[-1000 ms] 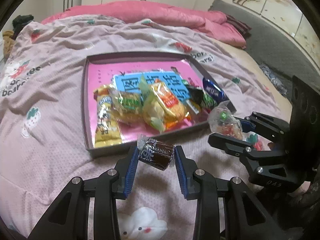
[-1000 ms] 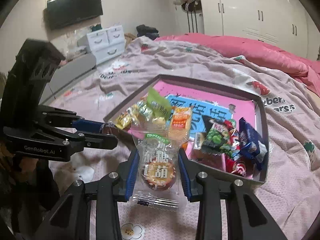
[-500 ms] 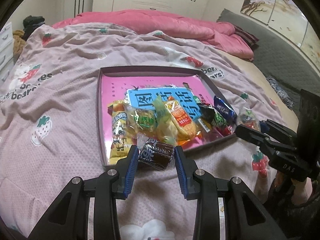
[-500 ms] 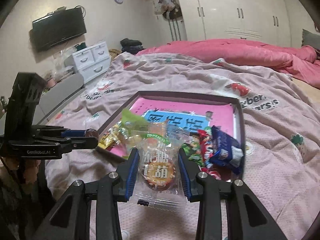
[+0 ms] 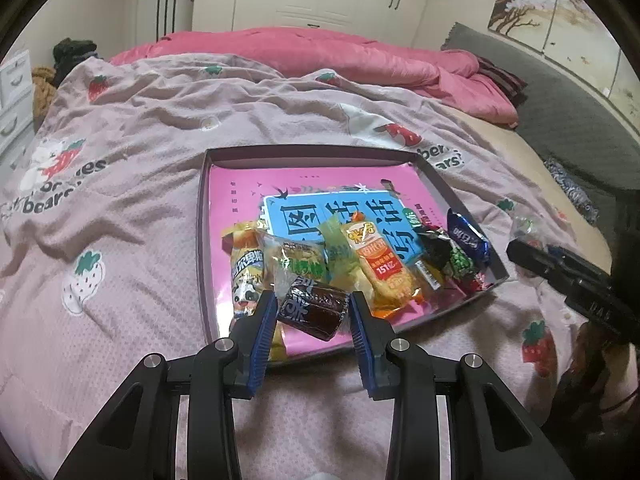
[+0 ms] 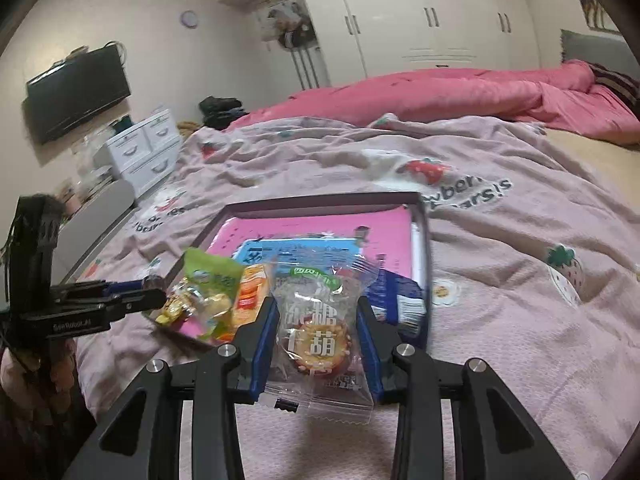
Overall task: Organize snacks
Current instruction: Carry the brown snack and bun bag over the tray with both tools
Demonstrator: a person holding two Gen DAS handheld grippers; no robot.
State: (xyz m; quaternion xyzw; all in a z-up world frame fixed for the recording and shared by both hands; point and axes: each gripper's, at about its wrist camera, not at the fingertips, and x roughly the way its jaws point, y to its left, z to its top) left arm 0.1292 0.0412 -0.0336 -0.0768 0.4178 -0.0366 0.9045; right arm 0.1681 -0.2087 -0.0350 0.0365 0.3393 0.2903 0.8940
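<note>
A shallow dark-rimmed box [image 5: 312, 151] with a pink printed bottom lies on the bed and holds several wrapped snacks [image 5: 372, 260]. My left gripper [image 5: 314, 310] is shut on a dark brown wrapped snack [image 5: 312, 307], held over the box's near edge. My right gripper [image 6: 318, 334] is shut on a clear packet with a round orange candy [image 6: 320, 340], held near the box's [image 6: 320, 202] near right corner. Each gripper shows in the other's view, the right one [image 5: 560, 268] and the left one [image 6: 120, 300].
The bed is covered by a pale pink strawberry-print blanket [image 5: 120, 220]. A bright pink quilt [image 5: 320, 52] is bunched at the far end. White drawers [image 6: 144, 148] and a wall television [image 6: 76, 92] stand to the left, and white wardrobes [image 6: 420, 12] at the back.
Both grippers have lifted and tilted up, so the box now sits lower and farther in both views. The left one with its brown snack now hangs over the box's near edge. Both grips are unchanged.
</note>
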